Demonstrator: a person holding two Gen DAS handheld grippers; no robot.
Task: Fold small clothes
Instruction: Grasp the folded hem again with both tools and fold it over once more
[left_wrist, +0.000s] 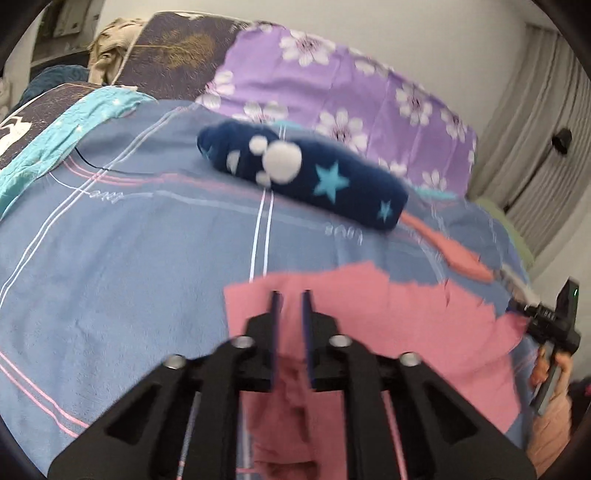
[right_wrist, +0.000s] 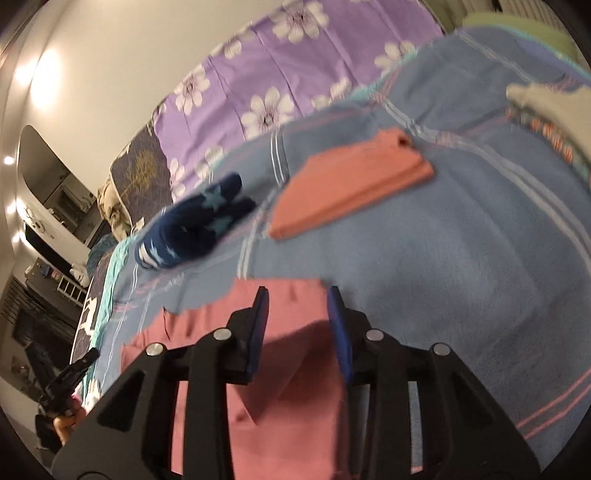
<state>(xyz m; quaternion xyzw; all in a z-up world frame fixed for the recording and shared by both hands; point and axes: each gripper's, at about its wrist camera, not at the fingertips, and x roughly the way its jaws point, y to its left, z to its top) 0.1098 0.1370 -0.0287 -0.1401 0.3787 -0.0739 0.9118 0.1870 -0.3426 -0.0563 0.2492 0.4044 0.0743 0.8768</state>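
Note:
A pink garment (left_wrist: 406, 325) lies on the blue striped bed sheet (left_wrist: 110, 258); it also shows in the right wrist view (right_wrist: 288, 369). My left gripper (left_wrist: 291, 295) has its jaws nearly closed, pinching a bunched fold of the pink garment. My right gripper (right_wrist: 297, 295) is open above the pink garment, jaws wide apart, nothing held between them. A folded navy garment with stars (left_wrist: 306, 173) lies beyond, also seen from the right (right_wrist: 192, 229). A folded salmon garment (right_wrist: 351, 184) lies further back.
A purple floral cover (left_wrist: 332, 92) lies at the back of the bed. A white cloth (right_wrist: 554, 107) sits at the far right. Dark patterned pillows (left_wrist: 173, 48) and a teal cloth (left_wrist: 55, 140) lie at the left. A wall and curtain stand behind.

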